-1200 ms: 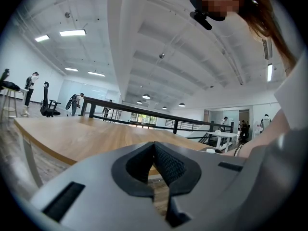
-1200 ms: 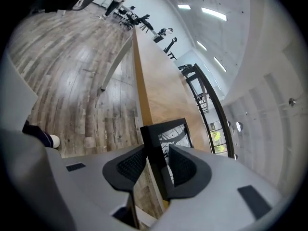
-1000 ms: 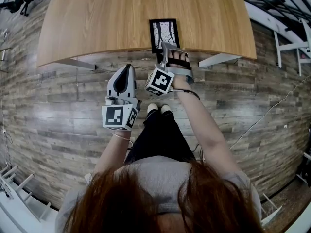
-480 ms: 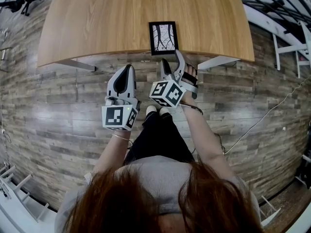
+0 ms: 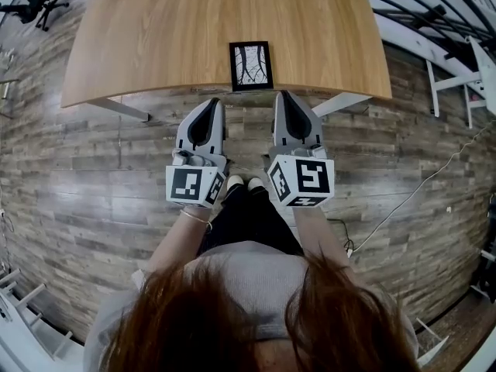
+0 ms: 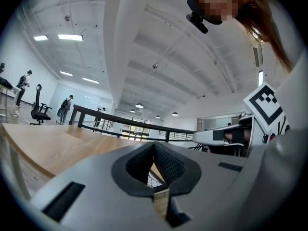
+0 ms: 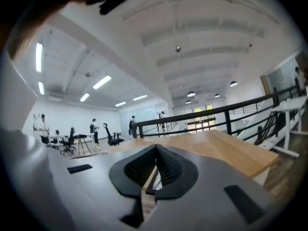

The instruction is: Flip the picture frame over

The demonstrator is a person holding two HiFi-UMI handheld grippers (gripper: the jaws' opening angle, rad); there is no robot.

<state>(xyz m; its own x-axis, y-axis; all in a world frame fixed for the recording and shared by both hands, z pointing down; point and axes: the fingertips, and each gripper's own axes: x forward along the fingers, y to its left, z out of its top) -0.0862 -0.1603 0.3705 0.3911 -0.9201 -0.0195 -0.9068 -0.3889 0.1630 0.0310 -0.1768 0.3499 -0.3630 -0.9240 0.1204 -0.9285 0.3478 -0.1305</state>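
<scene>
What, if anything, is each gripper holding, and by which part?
Nothing. The left gripper and right gripper are both shut and empty; the picture frame lies on the table beyond them, untouched.

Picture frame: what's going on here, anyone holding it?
No. A person holds a gripper in each hand, side by side, just short of the table edge. The left gripper and right gripper both have their jaws together with nothing between them. The frame lies flat at the table's near edge, image side up, and neither gripper touches it.
</scene>
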